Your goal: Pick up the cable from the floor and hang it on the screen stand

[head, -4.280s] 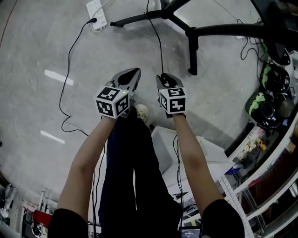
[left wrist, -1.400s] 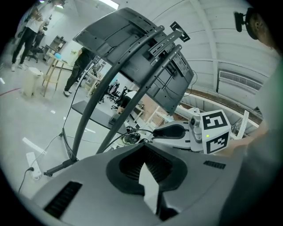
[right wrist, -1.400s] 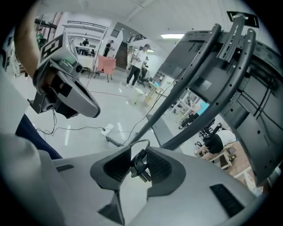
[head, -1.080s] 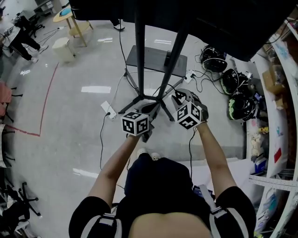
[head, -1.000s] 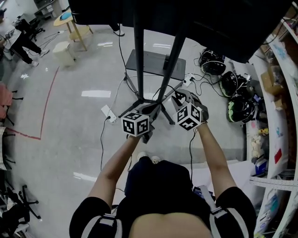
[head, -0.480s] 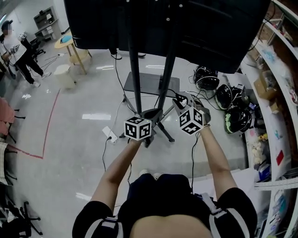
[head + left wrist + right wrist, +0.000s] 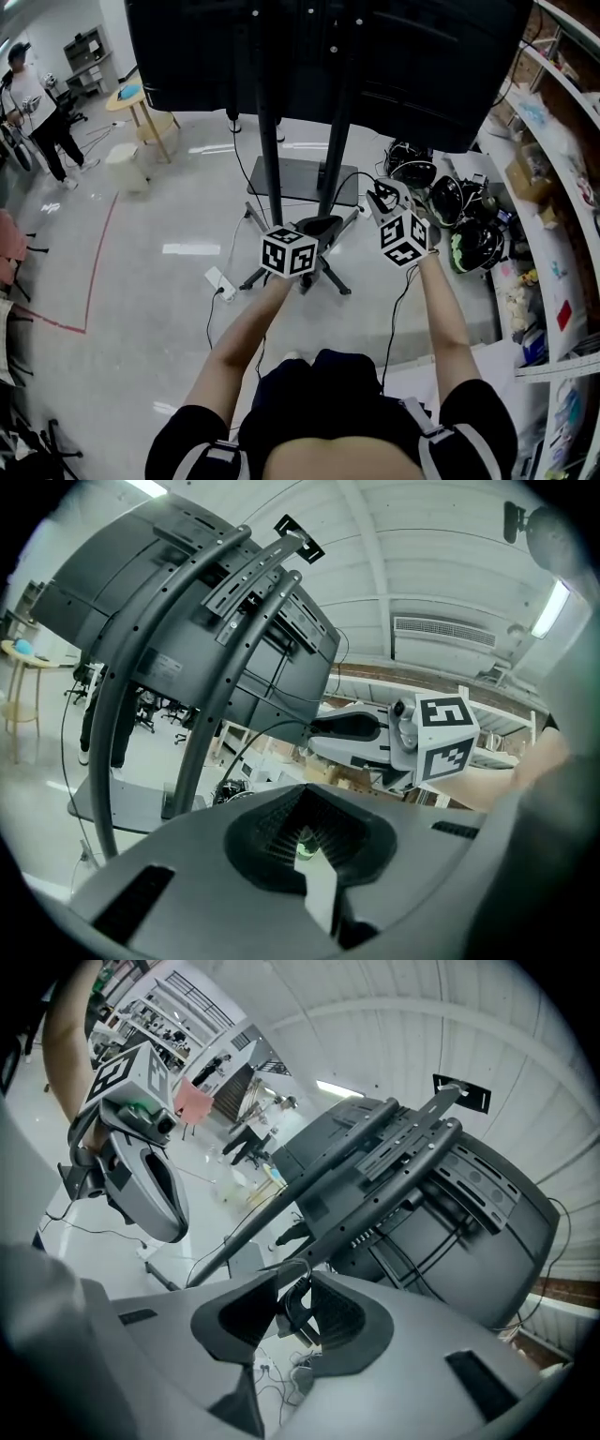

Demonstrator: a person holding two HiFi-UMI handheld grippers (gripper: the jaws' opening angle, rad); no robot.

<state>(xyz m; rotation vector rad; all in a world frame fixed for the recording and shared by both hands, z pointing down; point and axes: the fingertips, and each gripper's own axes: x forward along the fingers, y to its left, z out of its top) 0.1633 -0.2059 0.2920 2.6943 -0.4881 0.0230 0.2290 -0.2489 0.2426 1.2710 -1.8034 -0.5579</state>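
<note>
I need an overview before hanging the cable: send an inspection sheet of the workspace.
Surface: glossy grey floor.
Job's things: cable lifted, not yet on the screen stand.
Clutter: helmets beside the shelves.
Grippers: right gripper shut on the cable; left gripper shut, empty.
Cables: power strip with leads near the stand's feet.
Surroundings: person standing far left, round table.
</note>
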